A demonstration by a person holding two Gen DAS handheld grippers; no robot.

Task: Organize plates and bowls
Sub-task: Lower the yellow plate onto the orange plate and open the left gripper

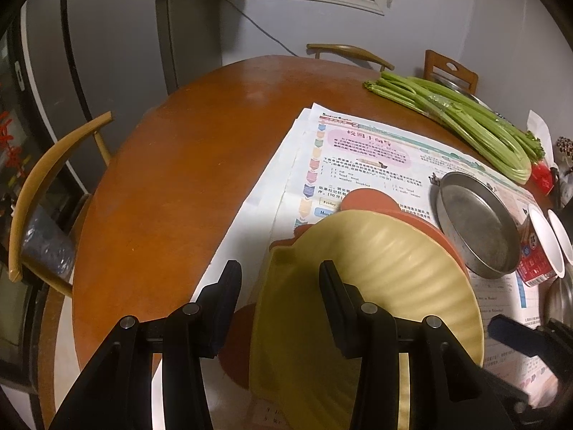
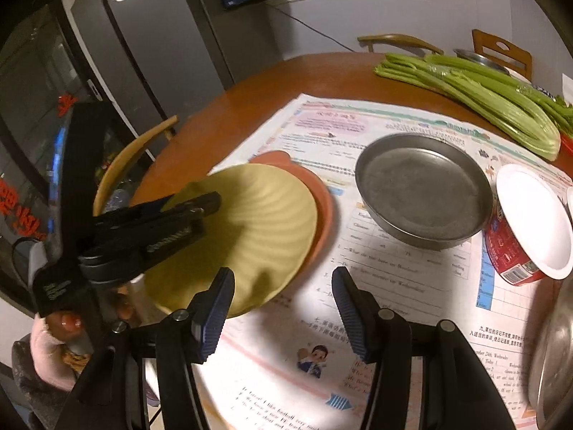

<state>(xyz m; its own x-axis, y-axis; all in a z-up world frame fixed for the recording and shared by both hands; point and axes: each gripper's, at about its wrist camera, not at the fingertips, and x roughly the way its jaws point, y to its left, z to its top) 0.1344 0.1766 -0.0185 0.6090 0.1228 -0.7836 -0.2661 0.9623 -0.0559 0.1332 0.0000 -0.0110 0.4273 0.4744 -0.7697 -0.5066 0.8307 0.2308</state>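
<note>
1. A person is holding a two-finger gripper in each hand over a round wooden bench spread with printed worksheets.
2. The left gripper is clamping the near rim of a yellow ribbed plate, one finger under the rim and the other on top; the right wrist view is showing the same gripper from the side, biting the plate's left edge.
3. The yellow plate is tilting, its held side raised, and is lying over an orange plate with small handles, which is peeking out beyond its far edge.
4. The right gripper is hovering just above the worksheets beside the yellow plate, its ridged fingers standing apart with nothing between them.
5. A shallow metal dish is sitting on the worksheets just right of the two plates.
6. A red paper bowl with a white inside is lying tipped on its side, touching the metal dish.
7. A bunch of celery is stretching across the far right of the bench.
8. Wooden chairs are ringing the bench, and a grey refrigerator is standing behind.
9. A pink sleeve is showing at the left gripper's handle.
</note>
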